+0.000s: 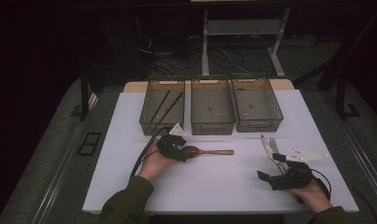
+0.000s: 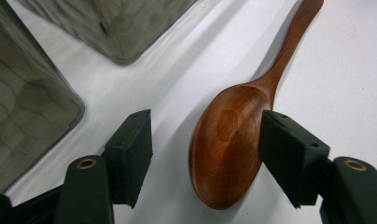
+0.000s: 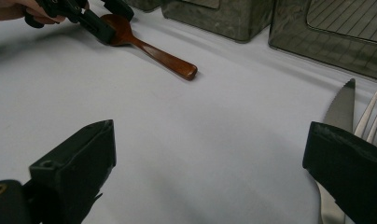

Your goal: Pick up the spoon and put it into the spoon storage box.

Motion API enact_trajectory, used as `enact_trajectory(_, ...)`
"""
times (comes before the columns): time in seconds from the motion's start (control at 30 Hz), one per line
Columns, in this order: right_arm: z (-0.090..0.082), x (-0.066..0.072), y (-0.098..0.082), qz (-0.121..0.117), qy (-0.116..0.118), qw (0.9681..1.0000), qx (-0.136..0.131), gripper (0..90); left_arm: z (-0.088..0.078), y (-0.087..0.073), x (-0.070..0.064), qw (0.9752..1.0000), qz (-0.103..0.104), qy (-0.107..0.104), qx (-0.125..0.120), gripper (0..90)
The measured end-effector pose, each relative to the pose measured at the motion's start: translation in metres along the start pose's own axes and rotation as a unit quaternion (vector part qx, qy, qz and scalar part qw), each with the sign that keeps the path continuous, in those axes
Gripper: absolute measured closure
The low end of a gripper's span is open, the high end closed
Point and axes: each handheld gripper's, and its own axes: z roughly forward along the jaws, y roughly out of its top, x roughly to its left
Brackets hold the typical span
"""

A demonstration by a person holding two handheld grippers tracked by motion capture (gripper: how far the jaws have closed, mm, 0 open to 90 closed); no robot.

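Wooden spoon [image 2: 226, 149]: reddish-brown, smooth and glossy, with an oval bowl and a slim handle that widens slightly to a rounded end. It lies flat on the white, matte table surface [image 1: 214, 182], bowl up. The bowl sits between the jaws of the left gripper [image 2: 205, 154], and the handle runs straight away from that gripper.

Left gripper: jaws are black, blocky, with flat rubber-like pads. They stand at a moderate width, straddling the bowl. One pad meets or nearly meets the bowl's edge; whether it actually touches cannot be told. The other pad stands clear, with bare table between it and the spoon. No grip is made.

Three bins of dark, translucent plastic with rounded corners stand just beyond the left gripper. In the high view, the left bin [image 1: 162, 106] holds two thin dark sticks; the middle bin [image 1: 212, 106] and right bin [image 1: 256, 105] lie further along the row.

Right gripper [image 3: 210, 172]: the same black, blocky jaws, spread wide over bare table, holding and touching nothing between them. A metal knife [image 3: 339, 112] with a serrated edge and bright, polished blade lies beside one jaw, partly hidden behind it. A metal fork [image 3: 371, 123] lies just beyond the knife, its tines pointing away from the gripper.
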Motion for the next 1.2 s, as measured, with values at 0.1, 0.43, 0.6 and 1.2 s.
enact_trajectory(0.1,0.0,0.0,0.0,0.001,0.0,1.0,0.0,2.2,0.0,0.0,-0.002,1.0,-0.005,-0.001,-0.001,37.1)
enact_trajectory(0.43,0.0,0.0,0.0,0.001,0.0,1.0,-0.001,2.1,-0.001,0.0,-0.003,0.9997,0.017,-0.017,-0.001,46.8)
enact_trajectory(0.6,0.0,0.0,0.0,0.0,0.0,1.0,-0.001,2.1,-0.002,0.0,-0.004,0.9993,0.028,-0.026,0.001,52.9)
enact_trajectory(1.2,0.0,0.0,0.0,-0.002,0.0,1.0,-0.002,2.1,-0.003,0.001,-0.011,0.9976,0.054,-0.039,0.019,70.5)
